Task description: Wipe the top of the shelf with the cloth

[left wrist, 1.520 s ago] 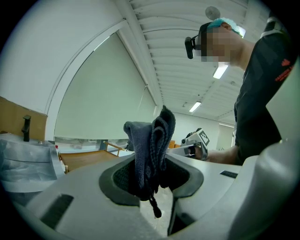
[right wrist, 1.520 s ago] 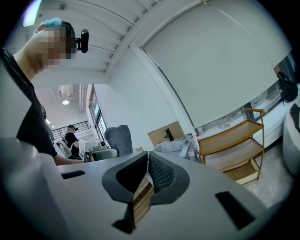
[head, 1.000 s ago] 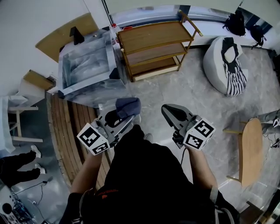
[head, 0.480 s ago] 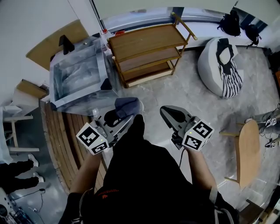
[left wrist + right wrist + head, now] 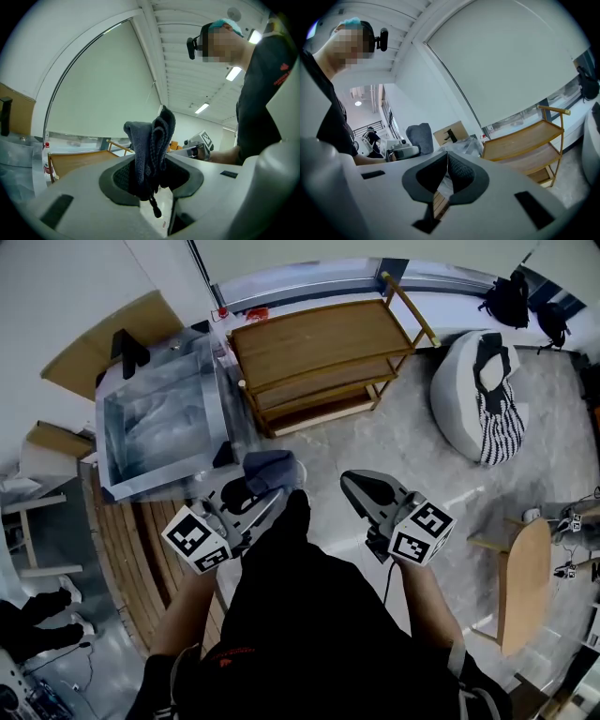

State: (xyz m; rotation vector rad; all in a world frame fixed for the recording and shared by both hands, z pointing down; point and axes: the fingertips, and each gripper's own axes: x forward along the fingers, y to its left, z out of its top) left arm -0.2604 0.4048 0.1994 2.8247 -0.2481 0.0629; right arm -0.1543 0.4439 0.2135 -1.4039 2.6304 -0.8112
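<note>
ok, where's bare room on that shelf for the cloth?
Shelf top is bare throughout, up to its handle rail at the right end. Tight only at the left end, beside the clear bin. Cloth is clamped in the left gripper.

The head view is looking steeply down from overhead; each gripper view is looking up along its jaws — all three are sharing the wooden shelf (image 5: 319, 334).

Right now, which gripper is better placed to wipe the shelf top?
Left: the left gripper is shut on the cloth, while the right gripper is shut and empty. Neither touches the shelf.
</note>
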